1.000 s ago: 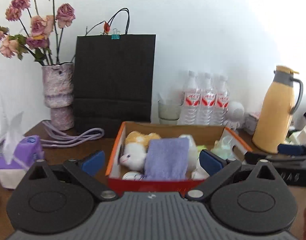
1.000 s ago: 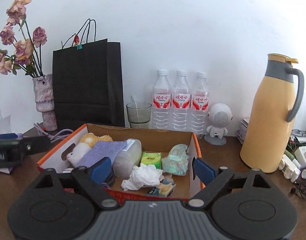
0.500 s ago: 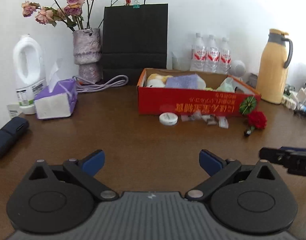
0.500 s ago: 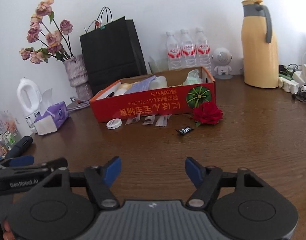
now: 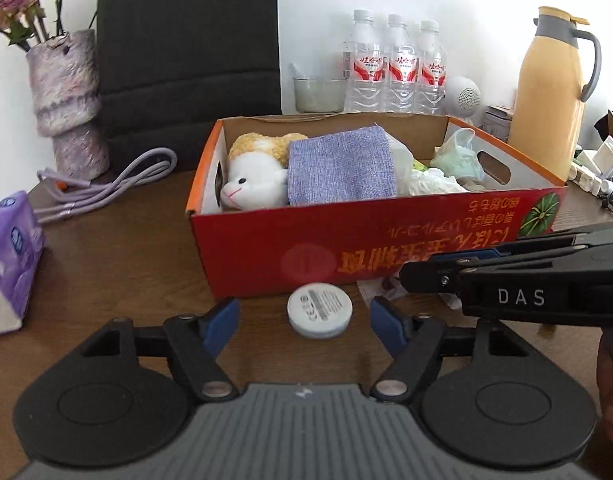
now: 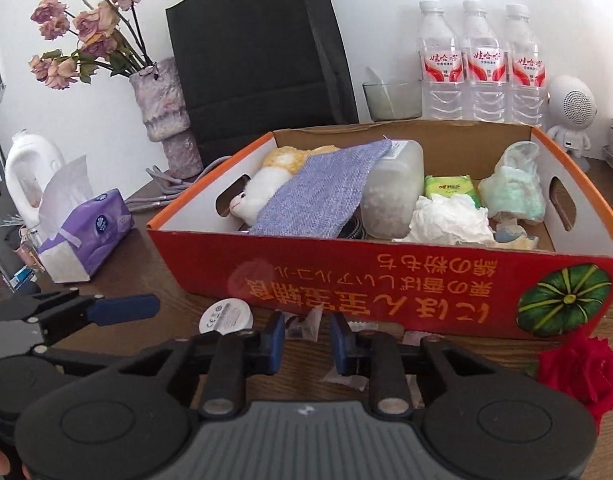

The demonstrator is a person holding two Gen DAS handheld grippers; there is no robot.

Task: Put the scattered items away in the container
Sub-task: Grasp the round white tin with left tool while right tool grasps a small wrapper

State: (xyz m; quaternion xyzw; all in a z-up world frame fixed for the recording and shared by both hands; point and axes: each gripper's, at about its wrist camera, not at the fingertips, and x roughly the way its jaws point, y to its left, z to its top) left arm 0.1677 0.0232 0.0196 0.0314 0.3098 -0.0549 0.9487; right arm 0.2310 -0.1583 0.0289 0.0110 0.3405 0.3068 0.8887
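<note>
Left wrist view: the left gripper (image 5: 304, 326) has its fingers spread wide either side of the white round tin (image 5: 319, 310), which lies on the surface (image 5: 118, 272) just in front of the red box (image 5: 370, 248). Closing off-centre could skid the tin against the box wall. At 3 o'clock the right gripper hides the sachets.

Right wrist view: the right gripper (image 6: 306, 342) has its fingers narrowed but not touching, around small clear sachets (image 6: 306, 326); whether they pinch one is unclear. The thin packets may slip. The red rose (image 6: 578, 372) at 4 o'clock is partly hidden.
</note>
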